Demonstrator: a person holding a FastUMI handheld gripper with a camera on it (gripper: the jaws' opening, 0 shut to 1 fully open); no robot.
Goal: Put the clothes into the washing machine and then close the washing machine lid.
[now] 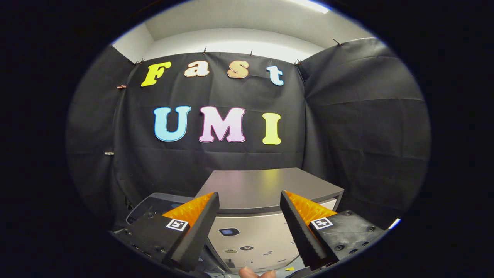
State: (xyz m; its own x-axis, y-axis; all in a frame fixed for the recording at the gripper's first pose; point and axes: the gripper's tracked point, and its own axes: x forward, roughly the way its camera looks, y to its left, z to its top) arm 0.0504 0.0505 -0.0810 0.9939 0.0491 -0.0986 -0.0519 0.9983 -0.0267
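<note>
The washing machine [266, 189] stands beyond my fingers, a grey box with a flat shiny lid lying closed on top. Its pale front panel [251, 237] carries a small dark display and round buttons and shows between the fingers. My gripper [249, 199] is open, with nothing between its orange-and-black fingers [193, 216], which are held up in front of the machine. No clothes are in sight.
A dark grey object [154, 206] with a rounded rim sits left of the machine, behind the left finger. Part of a person's hand [256, 273] shows low between the fingers. Black cloth walls enclose the booth behind and to the right.
</note>
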